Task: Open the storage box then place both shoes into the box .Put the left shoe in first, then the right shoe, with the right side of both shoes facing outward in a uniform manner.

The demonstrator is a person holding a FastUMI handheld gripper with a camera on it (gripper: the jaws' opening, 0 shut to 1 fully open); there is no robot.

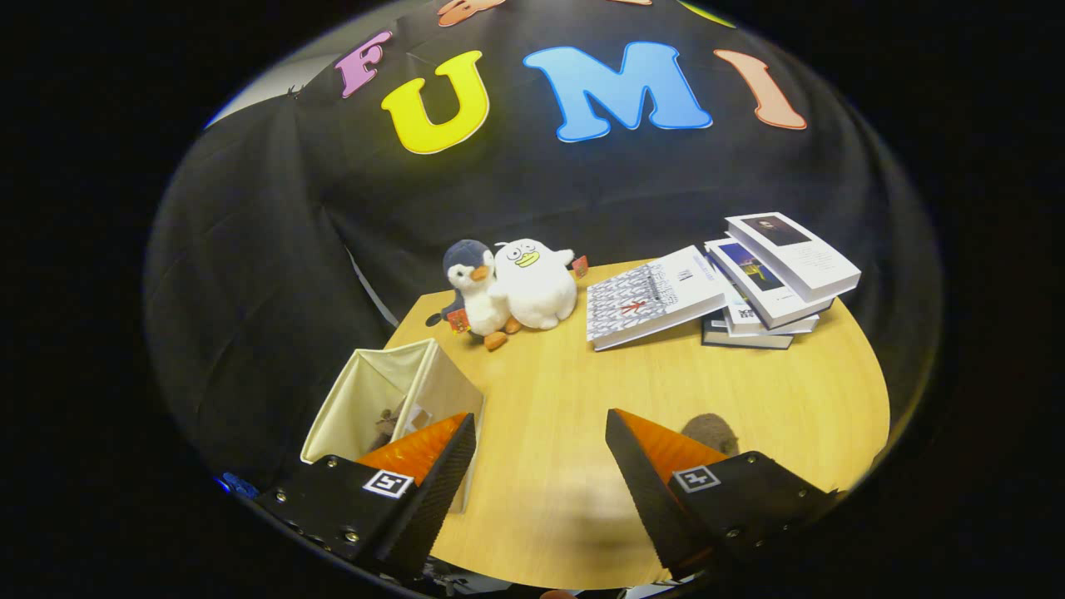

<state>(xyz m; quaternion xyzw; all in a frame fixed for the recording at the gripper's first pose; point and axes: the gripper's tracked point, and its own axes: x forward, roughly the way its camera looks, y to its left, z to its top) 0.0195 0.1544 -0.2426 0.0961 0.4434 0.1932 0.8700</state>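
Spread wide with nothing between its fingers, the claw [541, 466] hangs above a round wooden table [666, 399]. Just ahead of its left finger, near the table's edge, stands the cream fabric box [378, 395], its top open; something dark and something pale lie inside, too hidden to say whether they are shoes. So the opening step looks done, while the packing may be partly or wholly finished; I cannot tell which. A small dark thing [711, 431] peeks out behind the right finger, unclear what. Beyond the fingers, at the far side of the table, sit a penguin toy [473, 287] touching a white duck toy [534, 283], and a leaning pile of books [749, 283]. Black cloth walls the booth.
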